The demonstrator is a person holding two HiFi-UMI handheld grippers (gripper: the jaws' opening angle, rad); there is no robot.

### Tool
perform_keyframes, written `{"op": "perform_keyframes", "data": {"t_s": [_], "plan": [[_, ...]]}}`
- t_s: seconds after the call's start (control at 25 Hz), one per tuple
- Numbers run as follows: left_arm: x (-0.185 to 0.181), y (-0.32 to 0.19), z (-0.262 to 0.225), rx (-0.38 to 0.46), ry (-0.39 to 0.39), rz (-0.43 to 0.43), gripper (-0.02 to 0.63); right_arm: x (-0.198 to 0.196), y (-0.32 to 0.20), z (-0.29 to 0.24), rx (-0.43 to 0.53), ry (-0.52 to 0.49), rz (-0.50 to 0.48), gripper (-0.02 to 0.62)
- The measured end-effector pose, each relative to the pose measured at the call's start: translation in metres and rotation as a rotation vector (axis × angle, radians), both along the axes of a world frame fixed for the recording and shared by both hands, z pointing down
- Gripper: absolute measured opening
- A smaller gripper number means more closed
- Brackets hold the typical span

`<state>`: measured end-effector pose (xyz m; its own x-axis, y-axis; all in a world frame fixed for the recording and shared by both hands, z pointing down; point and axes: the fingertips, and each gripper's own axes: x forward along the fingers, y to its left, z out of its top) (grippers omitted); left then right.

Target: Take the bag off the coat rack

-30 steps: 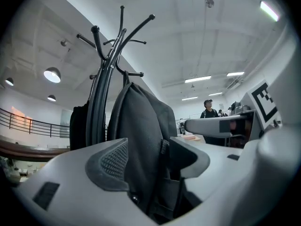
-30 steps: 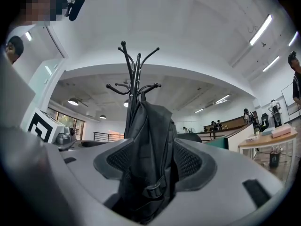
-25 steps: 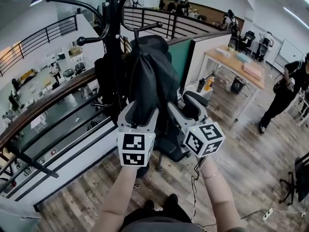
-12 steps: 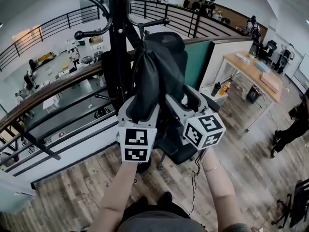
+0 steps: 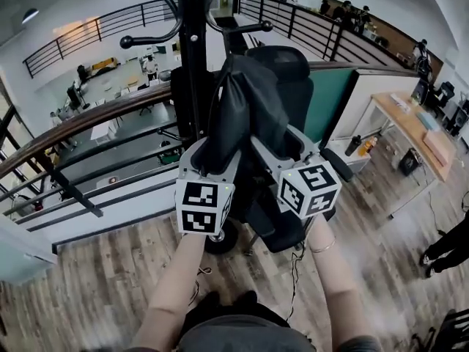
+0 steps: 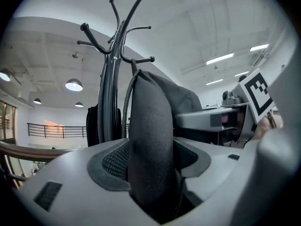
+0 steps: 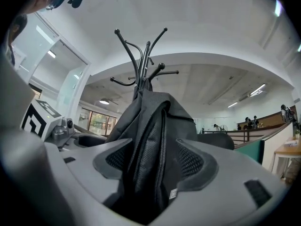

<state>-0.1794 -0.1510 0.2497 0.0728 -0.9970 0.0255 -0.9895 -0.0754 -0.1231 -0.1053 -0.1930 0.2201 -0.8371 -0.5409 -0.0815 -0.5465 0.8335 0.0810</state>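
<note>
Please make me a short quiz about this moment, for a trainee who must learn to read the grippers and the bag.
1. Choose one: the left gripper is shut on A) a hat, B) the black bag, C) nothing.
2. True or false: the right gripper is open and empty.
3. Which black furniture stands just behind the bag, to the right of the coat rack?
Key: 1 B. 2 False: its jaws clamp the bag too. 3 The office chair.
</note>
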Motion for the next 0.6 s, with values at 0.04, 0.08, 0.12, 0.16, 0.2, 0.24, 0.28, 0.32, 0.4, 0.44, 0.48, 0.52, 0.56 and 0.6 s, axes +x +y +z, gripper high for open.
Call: {"op": "perform_keyframes", "data": {"t_s": [0.04, 0.08, 0.12, 0.16, 0.2, 0.24, 0.28, 0.32, 0.4, 0.44, 0.48, 0.52, 0.56, 0.6], "plan": [[0.000, -0.001, 0.000, -0.002, -0.004, -0.008, 0.278, -0.002, 0.000, 0.000, 0.005, 0.006, -0.011, 0.264], [0.000, -0.001, 0.000, -0.005, -0.006, -0.013, 0.276, -0.003, -0.001, 0.000, 0.012, 0.012, -0.020, 0.257], [0.000, -0.002, 0.001, -0.007, -0.007, -0.017, 0.271, -0.004, -0.001, 0.000, 0.020, 0.018, -0.029, 0.250], [0.001, -0.003, 0.001, -0.009, -0.007, -0.019, 0.259, -0.006, -0.001, 0.000, 0.029, 0.025, -0.036, 0.244], [0.001, -0.005, 0.001, -0.010, -0.009, -0.022, 0.249, -0.007, -0.002, 0.000, 0.037, 0.032, -0.044, 0.232], [0.002, -0.006, 0.001, -0.010, -0.012, -0.026, 0.245, -0.008, -0.002, 0.000, 0.044, 0.039, -0.051, 0.217], [0.002, -0.007, 0.002, -0.011, -0.016, -0.030, 0.242, -0.010, -0.003, 0.000, 0.048, 0.044, -0.058, 0.203], [0.002, -0.008, 0.002, -0.011, -0.019, -0.032, 0.239, -0.011, -0.003, 0.000, 0.050, 0.048, -0.064, 0.186], [0.003, -0.008, 0.003, -0.014, -0.023, -0.031, 0.232, -0.013, -0.004, 0.001, 0.048, 0.048, -0.073, 0.157], [0.002, -0.008, 0.003, -0.016, -0.024, -0.029, 0.227, -0.013, -0.004, 0.001, 0.047, 0.046, -0.075, 0.148], [0.002, -0.008, 0.003, -0.018, -0.025, -0.027, 0.222, -0.013, -0.005, 0.001, 0.047, 0.043, -0.077, 0.140], [0.002, -0.008, 0.003, -0.021, -0.026, -0.025, 0.218, -0.013, -0.005, 0.001, 0.048, 0.040, -0.077, 0.130], [0.002, -0.008, 0.003, -0.023, -0.027, -0.025, 0.213, -0.012, -0.006, 0.000, 0.048, 0.036, -0.076, 0.120], [0.002, -0.008, 0.003, -0.025, -0.029, -0.026, 0.206, -0.012, -0.007, 0.000, 0.047, 0.033, -0.074, 0.110]]}}
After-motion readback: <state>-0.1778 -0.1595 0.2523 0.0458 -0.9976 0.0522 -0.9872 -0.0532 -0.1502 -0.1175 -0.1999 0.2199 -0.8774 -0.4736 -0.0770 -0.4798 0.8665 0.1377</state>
